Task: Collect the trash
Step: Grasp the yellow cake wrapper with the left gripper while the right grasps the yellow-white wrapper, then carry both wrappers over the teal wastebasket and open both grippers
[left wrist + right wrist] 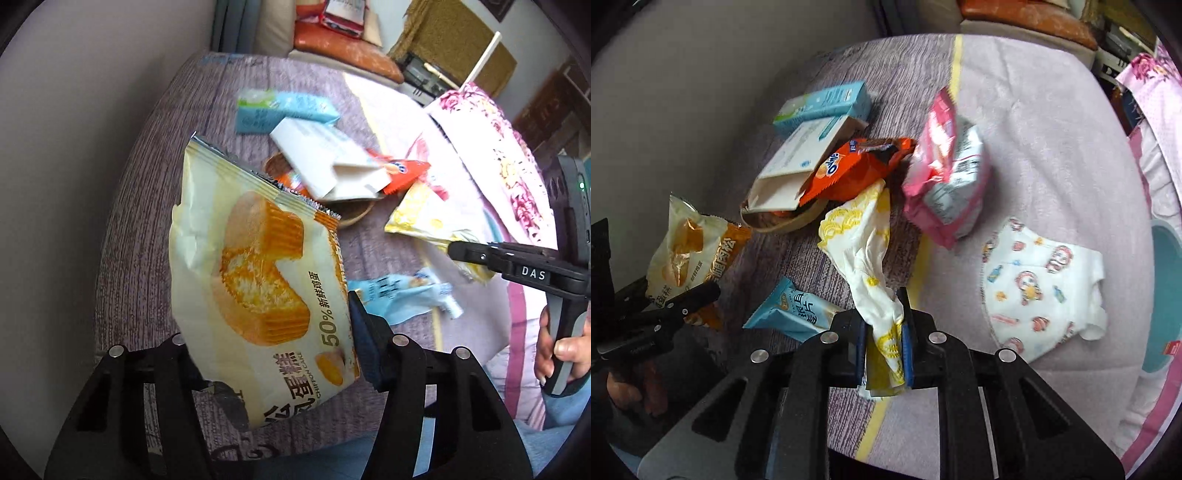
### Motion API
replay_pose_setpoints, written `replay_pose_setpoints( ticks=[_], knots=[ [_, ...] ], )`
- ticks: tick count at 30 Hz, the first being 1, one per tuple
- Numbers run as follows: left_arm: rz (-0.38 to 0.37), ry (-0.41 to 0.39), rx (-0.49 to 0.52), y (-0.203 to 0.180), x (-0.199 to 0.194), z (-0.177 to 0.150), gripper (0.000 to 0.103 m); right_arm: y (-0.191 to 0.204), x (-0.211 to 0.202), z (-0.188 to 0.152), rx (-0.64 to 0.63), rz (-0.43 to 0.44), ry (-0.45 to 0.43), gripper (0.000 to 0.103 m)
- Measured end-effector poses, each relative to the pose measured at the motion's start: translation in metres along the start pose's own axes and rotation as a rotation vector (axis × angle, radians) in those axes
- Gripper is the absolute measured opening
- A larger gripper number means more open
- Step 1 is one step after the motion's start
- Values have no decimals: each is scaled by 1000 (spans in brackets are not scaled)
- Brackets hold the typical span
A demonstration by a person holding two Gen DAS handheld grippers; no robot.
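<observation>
Trash half gathered: your left gripper [273, 354] jaws clamp the cake wrapper [258, 273], right gripper [884, 332] jaws pinch the yellow-white wrapper [866, 243]; basket [783, 221] is full, blue packet [798, 314] and pink bag [945, 177] remain.

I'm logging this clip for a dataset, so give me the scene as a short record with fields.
left tool: shut on chiffon cake wrapper, lifted off the surface
right tool: shut on yellow-patterned white wrapper
wooden bowl: holds white carton and orange wrapper
loose: blue wrapper, pink packet, printed face mask
</observation>
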State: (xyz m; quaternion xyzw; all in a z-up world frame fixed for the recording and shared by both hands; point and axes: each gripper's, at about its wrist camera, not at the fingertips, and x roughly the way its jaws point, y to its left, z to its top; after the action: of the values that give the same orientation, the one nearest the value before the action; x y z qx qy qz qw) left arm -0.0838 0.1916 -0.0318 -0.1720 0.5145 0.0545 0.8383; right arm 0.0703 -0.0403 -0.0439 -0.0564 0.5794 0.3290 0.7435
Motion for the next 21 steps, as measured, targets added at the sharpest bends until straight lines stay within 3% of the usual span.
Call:
replay_pose_setpoints(
  ticks=[11, 21],
  knots=[
    [-79, -40, 87, -66, -18, 24, 60, -65, -73, -14, 146, 27, -156, 14],
    [-134, -36, 227, -164, 21, 65, 60, -143, -120, -25, 300, -52, -303, 14]
  ],
)
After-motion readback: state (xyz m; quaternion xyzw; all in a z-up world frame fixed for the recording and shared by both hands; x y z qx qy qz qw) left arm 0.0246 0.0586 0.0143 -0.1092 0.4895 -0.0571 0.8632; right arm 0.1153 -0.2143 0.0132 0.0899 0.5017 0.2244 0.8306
